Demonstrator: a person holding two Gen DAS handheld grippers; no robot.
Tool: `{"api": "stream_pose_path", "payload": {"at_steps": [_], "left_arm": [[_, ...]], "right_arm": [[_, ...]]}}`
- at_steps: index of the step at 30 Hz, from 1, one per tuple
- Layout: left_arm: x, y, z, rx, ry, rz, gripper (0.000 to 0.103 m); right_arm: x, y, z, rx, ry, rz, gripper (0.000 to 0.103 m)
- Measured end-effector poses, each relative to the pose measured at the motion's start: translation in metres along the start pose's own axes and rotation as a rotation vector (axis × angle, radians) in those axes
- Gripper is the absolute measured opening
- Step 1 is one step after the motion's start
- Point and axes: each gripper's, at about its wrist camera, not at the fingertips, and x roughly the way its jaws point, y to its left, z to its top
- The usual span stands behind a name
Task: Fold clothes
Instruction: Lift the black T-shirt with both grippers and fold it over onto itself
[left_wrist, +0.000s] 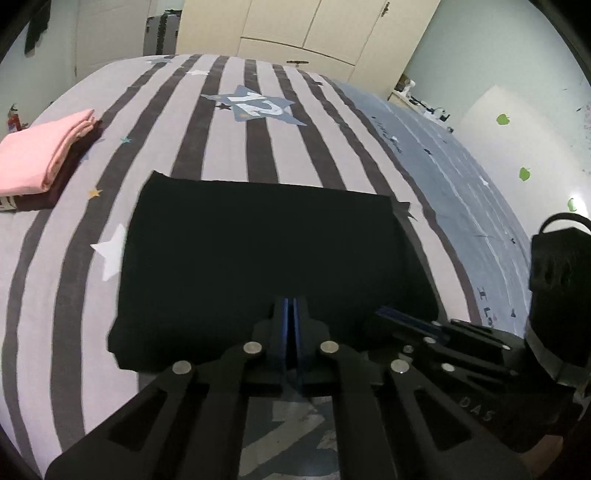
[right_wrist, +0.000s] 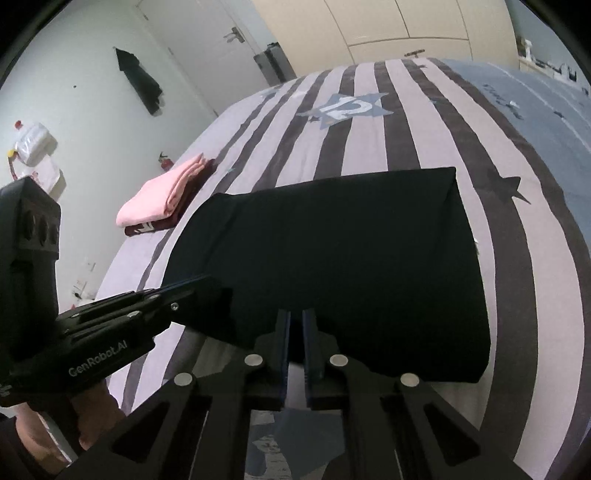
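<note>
A black garment (left_wrist: 258, 251) lies folded into a rectangle on the striped bed cover (left_wrist: 229, 147). My left gripper (left_wrist: 290, 301) is shut on the middle of its near edge. In the same view my right gripper (left_wrist: 386, 313) comes in from the right and meets that edge near its right corner. From the right wrist, the black garment (right_wrist: 332, 251) has its near edge pinched between the closed fingers of my right gripper (right_wrist: 296, 314). My left gripper (right_wrist: 205, 280) grips the garment's near left part, with a hand (right_wrist: 92, 413) holding it.
A folded pink garment (left_wrist: 40, 158) rests on a maroon one (left_wrist: 37, 201) at the bed's left side. A wardrobe (left_wrist: 295, 29), a grey suitcase (left_wrist: 160, 35) and a door (right_wrist: 192, 55) stand beyond the bed. A wall (left_wrist: 517, 129) runs along its right.
</note>
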Motion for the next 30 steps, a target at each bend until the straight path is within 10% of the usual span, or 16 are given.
{"api": "stream_pose_path", "payload": {"at_steps": [9,30], "left_arm": [[0.043,0.007,-0.024,-0.017,0.079,0.026,0.001],[0.010,0.051,-0.019,-0.060,0.027,0.107,0.002]], "right_arm": [[0.039,-0.002,-0.010,-0.005,0.055,-0.021,0.003],[0.024,-0.037,-0.007,-0.004,0.009,-0.101,0.000]]}}
